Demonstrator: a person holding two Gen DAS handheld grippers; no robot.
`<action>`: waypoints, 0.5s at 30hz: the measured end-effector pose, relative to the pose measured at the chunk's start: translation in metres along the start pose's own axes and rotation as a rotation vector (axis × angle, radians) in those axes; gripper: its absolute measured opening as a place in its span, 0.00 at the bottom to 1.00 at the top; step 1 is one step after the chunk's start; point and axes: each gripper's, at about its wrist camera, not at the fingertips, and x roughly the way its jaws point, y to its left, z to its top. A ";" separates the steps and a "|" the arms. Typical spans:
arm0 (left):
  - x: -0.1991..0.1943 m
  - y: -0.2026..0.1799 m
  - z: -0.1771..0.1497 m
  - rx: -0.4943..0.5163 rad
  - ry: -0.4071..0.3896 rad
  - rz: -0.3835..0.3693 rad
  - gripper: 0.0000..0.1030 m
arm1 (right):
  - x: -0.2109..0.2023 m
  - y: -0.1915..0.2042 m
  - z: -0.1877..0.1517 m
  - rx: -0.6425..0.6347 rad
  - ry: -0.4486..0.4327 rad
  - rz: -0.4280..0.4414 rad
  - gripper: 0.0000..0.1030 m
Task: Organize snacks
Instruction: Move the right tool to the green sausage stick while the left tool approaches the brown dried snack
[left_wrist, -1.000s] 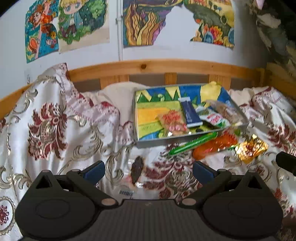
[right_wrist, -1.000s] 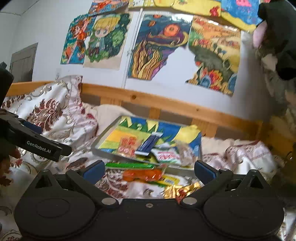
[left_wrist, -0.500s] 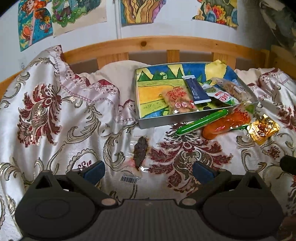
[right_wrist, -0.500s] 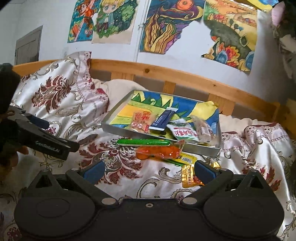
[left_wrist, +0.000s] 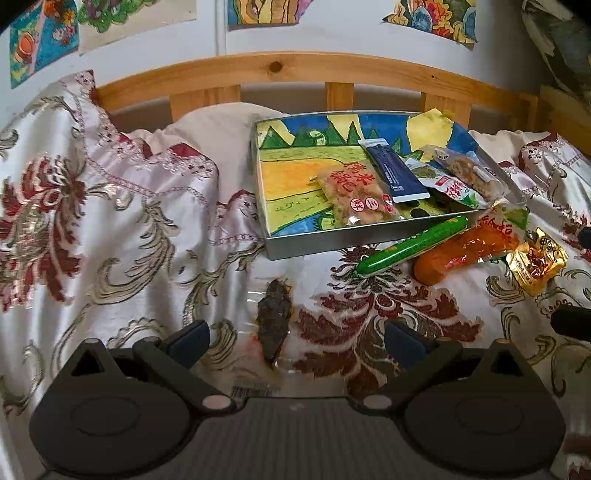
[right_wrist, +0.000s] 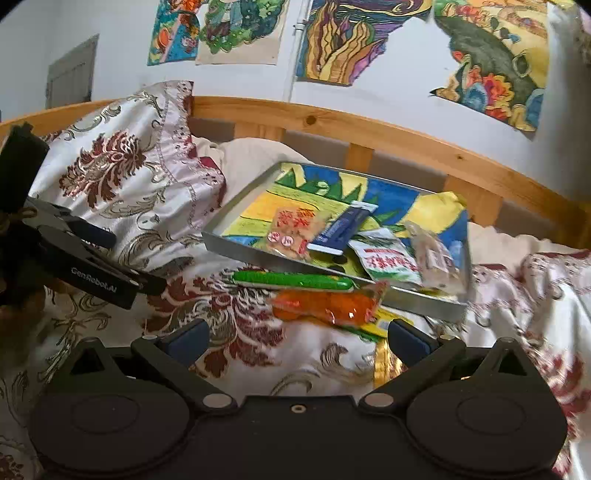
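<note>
A metal tray (left_wrist: 295, 245) (right_wrist: 236, 247) with a painted lining sits on the bed and holds several snack packets. In front of it lie a green stick (left_wrist: 410, 247) (right_wrist: 291, 279), an orange packet (left_wrist: 465, 251) (right_wrist: 325, 306) and a gold packet (left_wrist: 537, 262) (right_wrist: 382, 360). A clear packet with a dark snack (left_wrist: 275, 317) lies on the cover. My left gripper (left_wrist: 295, 338) is open and empty, just above that dark snack. My right gripper (right_wrist: 295, 338) is open and empty, just short of the orange packet.
The bed is covered by a white satin spread with red flowers (left_wrist: 110, 221). A wooden headboard (left_wrist: 295, 70) and a wall with paintings stand behind. A cream pillow (left_wrist: 218, 125) lies left of the tray. The left gripper shows at the left of the right wrist view (right_wrist: 92, 273).
Both grippers have come down and forward toward the bed. The dark snack now lies between my left fingers. The orange packet is closer to my right gripper.
</note>
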 end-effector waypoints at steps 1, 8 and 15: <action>0.003 0.001 0.001 0.001 0.004 -0.007 1.00 | 0.004 -0.001 0.001 -0.011 -0.007 0.016 0.99; 0.022 0.004 0.004 0.012 0.016 -0.064 1.00 | 0.037 -0.007 0.010 -0.100 -0.034 0.074 0.99; 0.036 0.010 0.006 -0.015 0.031 -0.107 0.99 | 0.082 -0.033 0.023 0.009 0.010 0.111 0.96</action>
